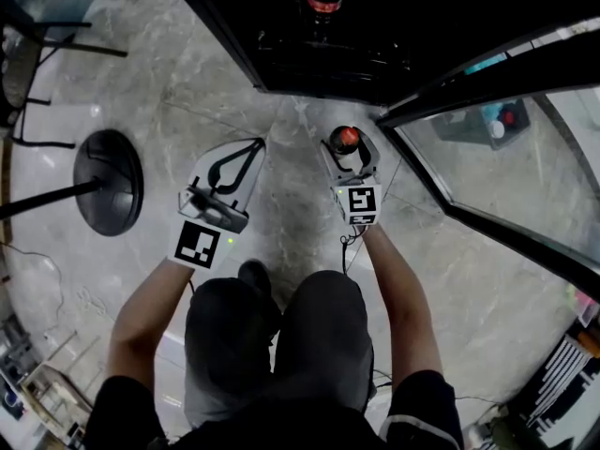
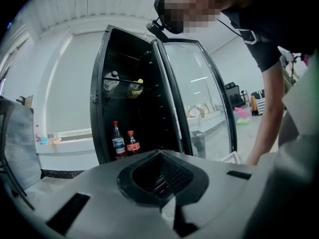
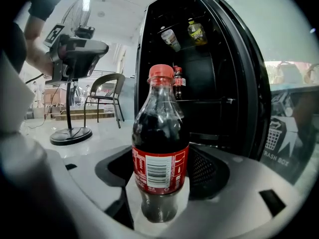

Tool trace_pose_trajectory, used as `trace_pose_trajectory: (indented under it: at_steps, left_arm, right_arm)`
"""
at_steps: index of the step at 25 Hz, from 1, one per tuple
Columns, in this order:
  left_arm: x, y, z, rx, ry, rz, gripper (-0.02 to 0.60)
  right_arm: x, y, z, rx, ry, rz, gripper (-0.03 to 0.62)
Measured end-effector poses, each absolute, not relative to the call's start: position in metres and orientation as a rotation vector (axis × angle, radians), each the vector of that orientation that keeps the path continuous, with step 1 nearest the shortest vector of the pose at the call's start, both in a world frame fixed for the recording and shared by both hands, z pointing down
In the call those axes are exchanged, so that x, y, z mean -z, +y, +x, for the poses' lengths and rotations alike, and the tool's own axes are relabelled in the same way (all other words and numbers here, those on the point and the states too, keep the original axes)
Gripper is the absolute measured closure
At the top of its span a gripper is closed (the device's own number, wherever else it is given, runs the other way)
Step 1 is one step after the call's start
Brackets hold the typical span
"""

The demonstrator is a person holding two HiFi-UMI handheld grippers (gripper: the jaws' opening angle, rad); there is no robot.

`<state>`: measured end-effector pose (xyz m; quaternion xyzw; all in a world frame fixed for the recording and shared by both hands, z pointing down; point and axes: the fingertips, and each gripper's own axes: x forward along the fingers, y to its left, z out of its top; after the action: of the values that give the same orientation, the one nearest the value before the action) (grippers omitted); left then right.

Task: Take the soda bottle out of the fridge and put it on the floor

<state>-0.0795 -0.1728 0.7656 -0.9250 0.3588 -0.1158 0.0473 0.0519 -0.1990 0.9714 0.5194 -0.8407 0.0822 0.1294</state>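
Cola bottle [image 3: 160, 148] is clamped low by the right gripper [image 1: 350, 153], left gripper [image 1: 255, 146] is closed empty, so it might get toppled if released off the floor [image 1: 291, 190].

The fridge [image 1: 394, 45] is at 12 o'clock, 2 bottles [image 1: 324, 0] inside; its door [image 1: 506, 148] at 2 o'clock. Before it, the soda bottle [image 1: 345, 139] stands between the jaws of the right gripper [image 1: 348, 145]; fan base [image 1: 108, 182] at 9 o'clock.

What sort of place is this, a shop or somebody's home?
Likely an office or workroom rather than a home: a tall black glass-door drinks fridge on a polished grey marble-look floor, a black round-based pedestal fan and a dark chair nearby.
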Motion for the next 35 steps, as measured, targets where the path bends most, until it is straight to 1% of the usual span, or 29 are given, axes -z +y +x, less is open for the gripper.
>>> trace_pose_trajectory:
  at_steps: [15,35]
  left_arm:
    - [-0.801,-0.175,-0.075,0.371,1.128,-2.835,0.558]
    - [-0.819,-0.172,-0.071,0.397,1.109,-2.825,0.558]
  right_arm:
    - [-1.023,-0.204,0.072,-0.264,-2.380,1.568,0.276]
    - [-1.028,-0.194,0.071,-0.183,-2.400,1.596,0.266]
